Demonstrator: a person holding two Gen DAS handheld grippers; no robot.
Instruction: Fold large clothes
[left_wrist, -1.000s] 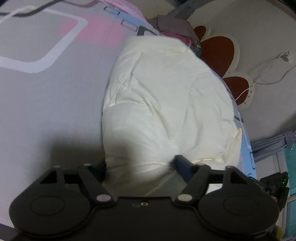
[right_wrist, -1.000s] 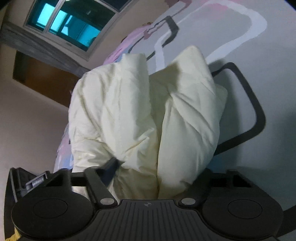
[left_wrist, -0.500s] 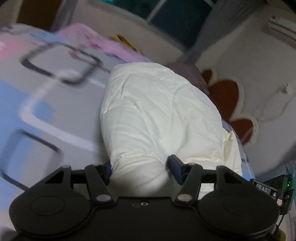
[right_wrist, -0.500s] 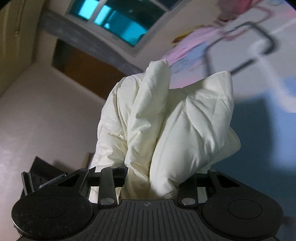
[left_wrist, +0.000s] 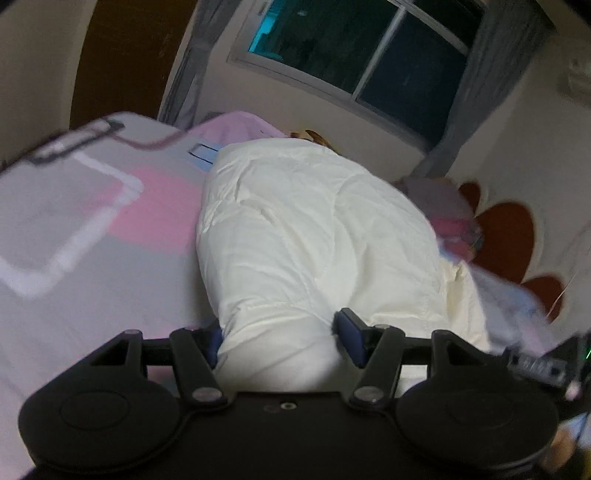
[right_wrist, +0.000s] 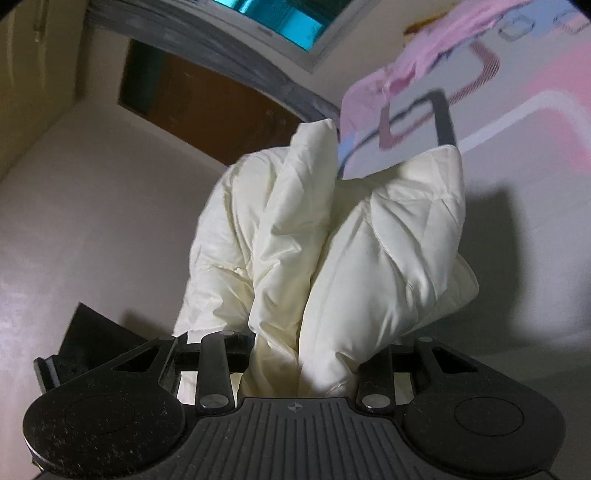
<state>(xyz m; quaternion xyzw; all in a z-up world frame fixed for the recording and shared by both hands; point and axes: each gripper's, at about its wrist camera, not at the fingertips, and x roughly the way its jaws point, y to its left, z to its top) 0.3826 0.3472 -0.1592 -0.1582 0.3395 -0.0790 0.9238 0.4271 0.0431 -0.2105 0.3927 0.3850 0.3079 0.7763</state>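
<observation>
Cream quilt: padded quilt bunched in both tools, its bulk trailing over the bed ahead of me; in the right view it hangs partly off the bed edge above the floor.
Left tool: left tool about half open but clamped on a thick wad of quilt, both blue pads pressed into it; jaws just closed in a little on that wad.
Right tool: right tool narrower, pinching two puffy folds; jaws just closed further on them, fabric filling the gap.
Slip risk: I judge the filling could squeeze out of the pads, since I hold a fat roll, not a flat hem; a quick swing would pull it free.
Uneven fold risk: I cannot see either corner, so the edges may not line up when I lay it down.
Drag risk: the hanging part could sweep the floor or catch the bed corner.
Blur: both views are smeared, so I cannot judge fine seams.
Clutter far right: pink-grey clothes pile touching the quilt's far side; it may get swept under.
Surroundings: window, curtain, door, heart wall stickers.
Way ahead: left bed half bare of other things.
</observation>
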